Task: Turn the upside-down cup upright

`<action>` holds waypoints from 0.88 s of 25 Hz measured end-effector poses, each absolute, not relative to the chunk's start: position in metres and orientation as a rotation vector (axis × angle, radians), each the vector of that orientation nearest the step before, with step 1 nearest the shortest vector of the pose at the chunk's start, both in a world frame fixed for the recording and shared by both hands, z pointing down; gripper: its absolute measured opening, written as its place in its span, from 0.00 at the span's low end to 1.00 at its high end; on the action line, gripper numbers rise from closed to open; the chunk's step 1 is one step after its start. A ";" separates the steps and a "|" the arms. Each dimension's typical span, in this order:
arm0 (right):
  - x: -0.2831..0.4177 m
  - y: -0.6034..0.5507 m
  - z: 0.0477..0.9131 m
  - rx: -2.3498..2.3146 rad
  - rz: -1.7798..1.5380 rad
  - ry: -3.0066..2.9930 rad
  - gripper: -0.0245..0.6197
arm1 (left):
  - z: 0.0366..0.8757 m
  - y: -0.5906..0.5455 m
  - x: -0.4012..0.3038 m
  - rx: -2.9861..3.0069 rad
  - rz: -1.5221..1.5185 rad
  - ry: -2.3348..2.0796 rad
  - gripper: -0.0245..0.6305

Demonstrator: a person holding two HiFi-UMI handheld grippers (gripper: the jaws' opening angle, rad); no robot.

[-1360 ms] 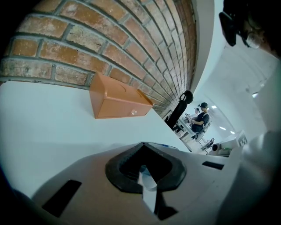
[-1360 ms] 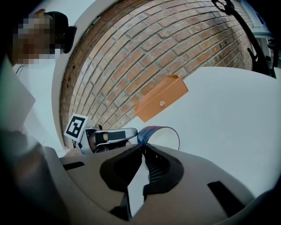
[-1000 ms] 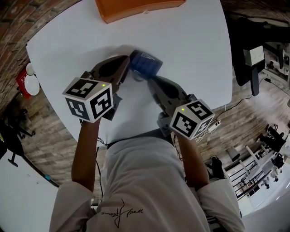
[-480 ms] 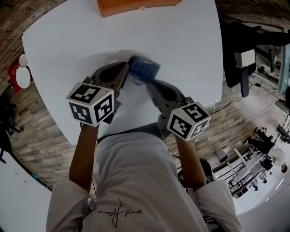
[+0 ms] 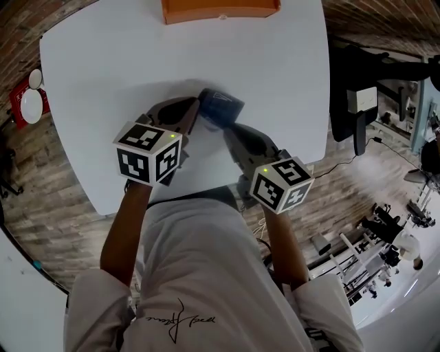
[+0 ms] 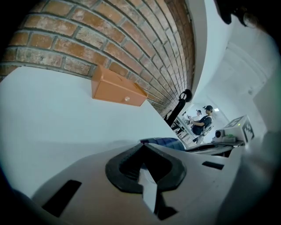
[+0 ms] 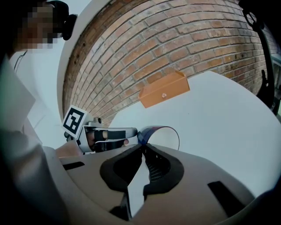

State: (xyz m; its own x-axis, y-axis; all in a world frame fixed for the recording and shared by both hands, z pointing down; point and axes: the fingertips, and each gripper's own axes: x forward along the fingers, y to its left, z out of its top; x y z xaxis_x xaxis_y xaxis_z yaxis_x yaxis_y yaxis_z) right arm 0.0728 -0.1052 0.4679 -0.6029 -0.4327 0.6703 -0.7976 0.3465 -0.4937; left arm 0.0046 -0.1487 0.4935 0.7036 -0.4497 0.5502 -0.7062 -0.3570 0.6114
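The translucent blue plastic cup (image 5: 220,106) was seen on its side on the white table (image 5: 103,82), neither upside down nor upright, directly between the tips of the two grippers. In the head view, the left hand-held gripper (image 5: 194,113) was brought in against the cup's left flank, and the right hand-held gripper (image 5: 227,129) was set against its near, lower side. The two grippers met the cup at an angle to one another.

In the left gripper view, the jaws of the left hand-held gripper (image 6: 142,147) were drawn fully together with no gap left at the tips. The blue body of the cup (image 6: 164,141) was seen just beyond them and slightly to the right.

In the right gripper view, the jaws of the right hand-held gripper (image 7: 141,147) were likewise clenched tip to tip. The cup (image 7: 147,132) was seen immediately past them, its open mouth turned towards the right. The tips were placed at the cup's wall, but whether that thin wall was pinched between either pair of jaws could not be told.

An orange rectangular box (image 5: 220,10) was seen at the far edge of the table, well apart from the cup and both grippers.
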 end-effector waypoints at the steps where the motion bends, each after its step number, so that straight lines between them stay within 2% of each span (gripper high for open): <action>1: 0.073 -0.106 0.467 1.075 1.152 -2.190 0.07 | 0.494 -0.149 0.005 2.010 0.356 -0.883 0.05; 22: 0.061 -0.119 0.452 0.985 1.038 -2.259 0.07 | 0.502 -0.152 0.003 1.986 0.353 -0.880 0.05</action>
